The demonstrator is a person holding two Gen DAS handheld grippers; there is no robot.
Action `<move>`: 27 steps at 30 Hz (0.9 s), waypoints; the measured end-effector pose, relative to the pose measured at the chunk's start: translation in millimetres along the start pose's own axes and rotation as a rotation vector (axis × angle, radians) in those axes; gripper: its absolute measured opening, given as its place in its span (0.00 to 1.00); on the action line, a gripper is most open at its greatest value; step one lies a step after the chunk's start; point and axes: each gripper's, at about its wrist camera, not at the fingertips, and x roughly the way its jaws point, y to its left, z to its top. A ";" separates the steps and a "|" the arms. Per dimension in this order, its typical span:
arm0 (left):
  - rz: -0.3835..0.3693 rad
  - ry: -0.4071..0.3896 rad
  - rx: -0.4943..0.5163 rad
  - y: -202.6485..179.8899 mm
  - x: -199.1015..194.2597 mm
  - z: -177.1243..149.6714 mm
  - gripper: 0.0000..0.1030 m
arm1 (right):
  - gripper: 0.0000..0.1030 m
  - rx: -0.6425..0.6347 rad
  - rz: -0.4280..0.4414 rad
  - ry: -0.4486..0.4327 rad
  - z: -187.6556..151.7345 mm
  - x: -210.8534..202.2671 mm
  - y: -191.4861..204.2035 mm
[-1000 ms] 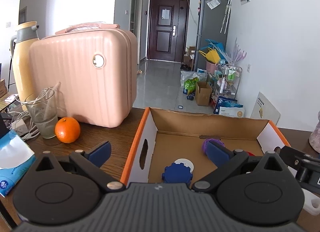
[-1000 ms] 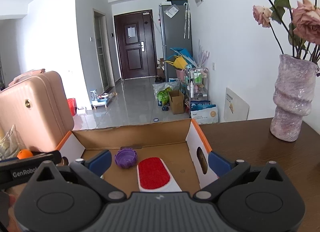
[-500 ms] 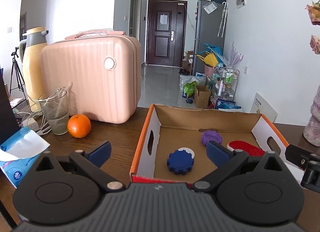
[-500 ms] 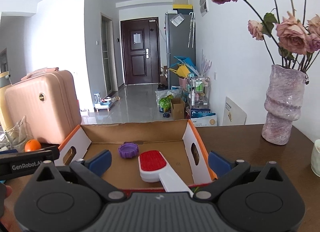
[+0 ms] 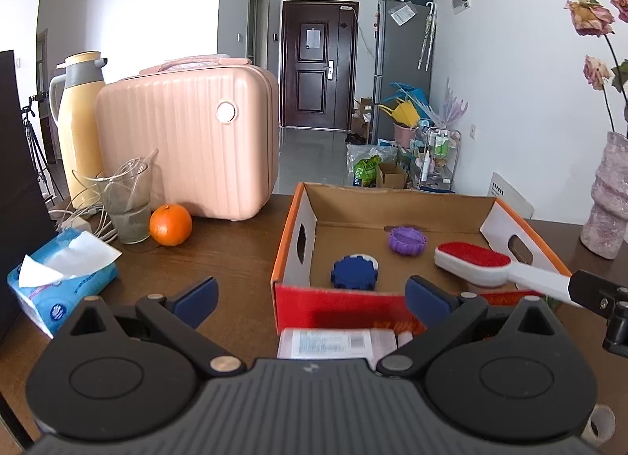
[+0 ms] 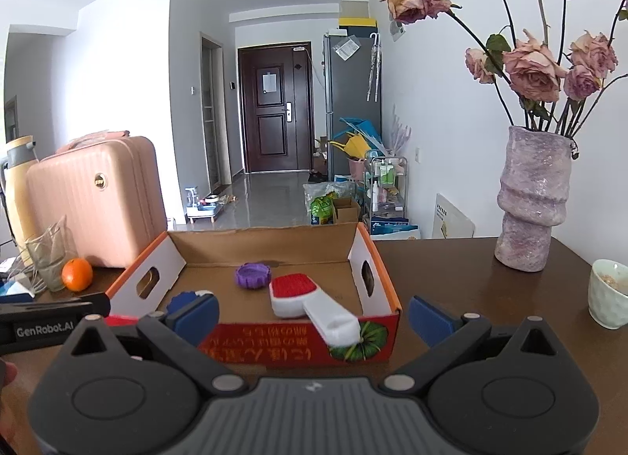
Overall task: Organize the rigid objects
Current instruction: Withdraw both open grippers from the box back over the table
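Observation:
An open cardboard box with orange edges and a red front stands on the brown table. Inside lie a blue gear-shaped disc, a purple gear-shaped cap and a white brush with a red pad; its handle rests over the box's front rim. My left gripper is open and empty in front of the box. My right gripper is open and empty at the box's front right.
A pink suitcase, a yellow thermos, a glass with cables, an orange and a tissue pack stand left of the box. A purple vase with roses and a pale cup stand to the right.
Both grippers have drawn back from over the box toward me and risen. The whole box with its red front has come into view. The objects inside have not moved.

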 end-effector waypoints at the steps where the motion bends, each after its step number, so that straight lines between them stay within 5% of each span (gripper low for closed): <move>1: -0.001 0.001 -0.001 1.4 -3.4 -2.9 1.00 | 1.00 -0.001 0.000 -0.001 -2.8 -2.4 -0.2; 27: -0.037 0.022 0.042 20.8 -64.1 -54.2 1.00 | 1.00 -0.020 0.018 0.013 -55.9 -61.9 4.7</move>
